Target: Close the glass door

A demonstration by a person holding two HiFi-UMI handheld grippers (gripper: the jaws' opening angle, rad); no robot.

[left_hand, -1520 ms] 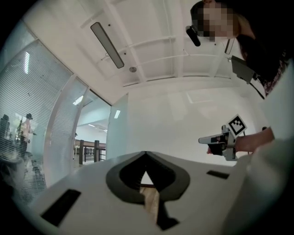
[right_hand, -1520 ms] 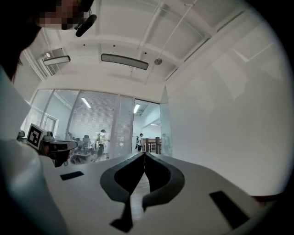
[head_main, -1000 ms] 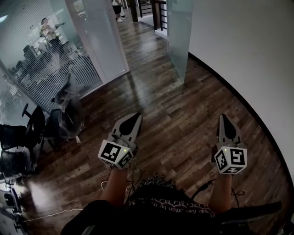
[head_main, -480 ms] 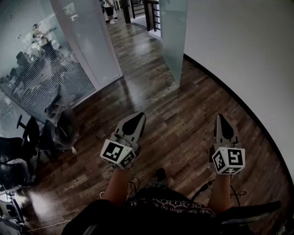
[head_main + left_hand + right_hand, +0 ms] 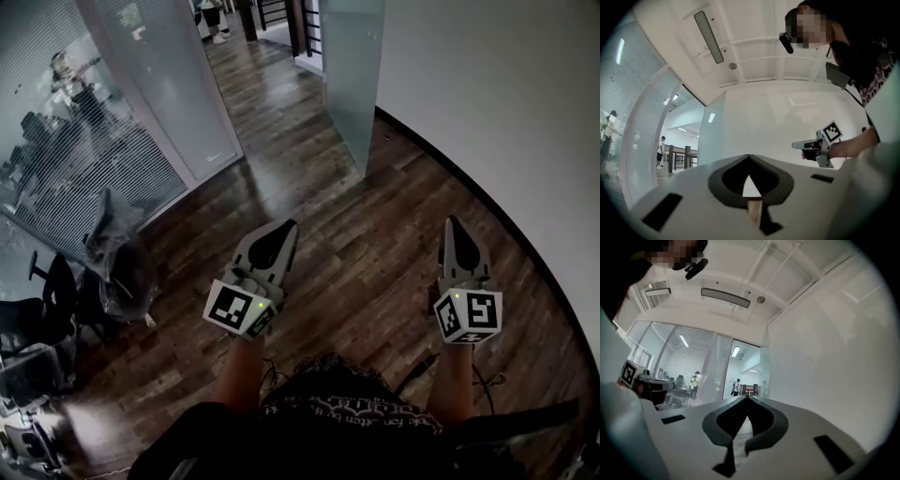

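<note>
The dark wooden floor (image 5: 375, 234) fills most of the head view. A white curved wall (image 5: 487, 112) follows its right edge. Along its left edge stands a glass wall with blinds (image 5: 84, 159), and black office chairs (image 5: 47, 300) are at the near left corner of the floor. The glass door (image 5: 352, 75) is a frosted panel that stands upright at the far edge of the floor, just beside the white wall. A free passage is between it and the glass wall. The door is well apart from both claws.

The person holds the two claws side by side above the near part of the floor, and both point toward the door. The left claw (image 5: 281, 228) is clenched: in the left gripper view its tips (image 5: 749, 155) meet and nothing is between them. The right claw (image 5: 454, 225) is clenched too, with its tips (image 5: 747, 397) together and nothing held.
</note>
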